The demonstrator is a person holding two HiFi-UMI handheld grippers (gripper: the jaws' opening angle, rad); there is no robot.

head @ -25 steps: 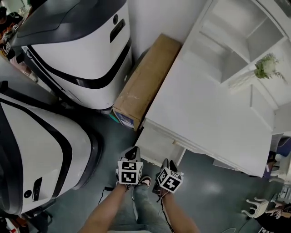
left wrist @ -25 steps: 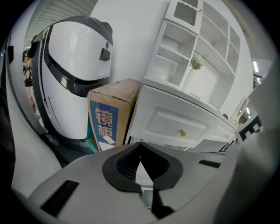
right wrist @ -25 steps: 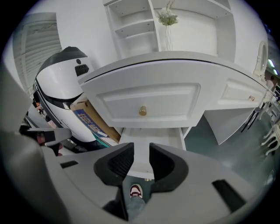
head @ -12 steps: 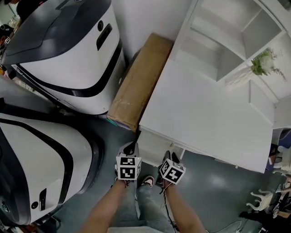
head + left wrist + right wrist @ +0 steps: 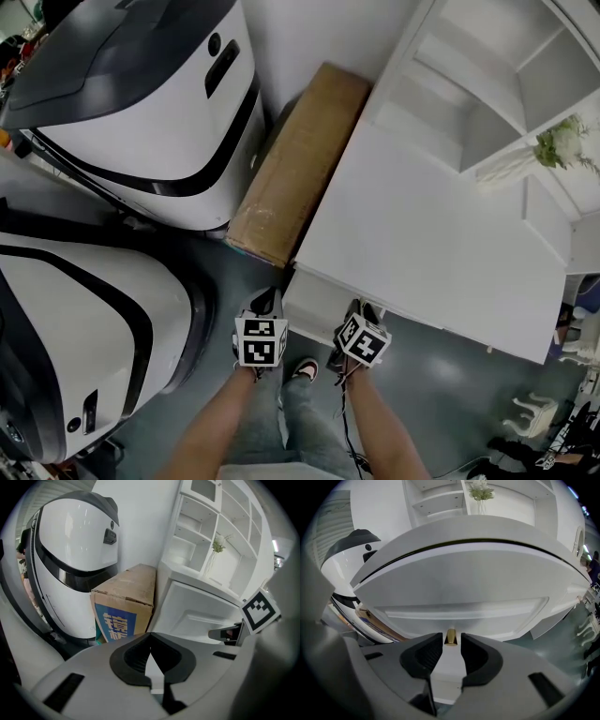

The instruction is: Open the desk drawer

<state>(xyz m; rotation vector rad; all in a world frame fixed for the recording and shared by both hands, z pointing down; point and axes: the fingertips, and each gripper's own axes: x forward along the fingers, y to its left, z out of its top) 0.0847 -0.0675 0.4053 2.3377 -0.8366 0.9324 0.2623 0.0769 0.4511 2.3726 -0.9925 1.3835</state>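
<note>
Drawer (image 5: 464, 597) sits closed under the white worktop's (image 5: 422, 234) front edge. Stiff panel, probably slides easy. Only handhold is the little brass knob (image 5: 450, 637), smooth so likely slippery. Right gripper (image 5: 451, 645) jaws have just been opening, knob in the gap, unpinched. Left gripper (image 5: 150, 644) closed, empty.

The head view looks steeply down on the white surface (image 5: 422, 225) and cardboard box (image 5: 295, 169); the left gripper view looks along the left tongs (image 5: 151, 634), near that box's end and the drawer front (image 5: 187, 606); the right gripper view faces the same drawer front close up, over the right tongs (image 5: 451, 639).
</note>
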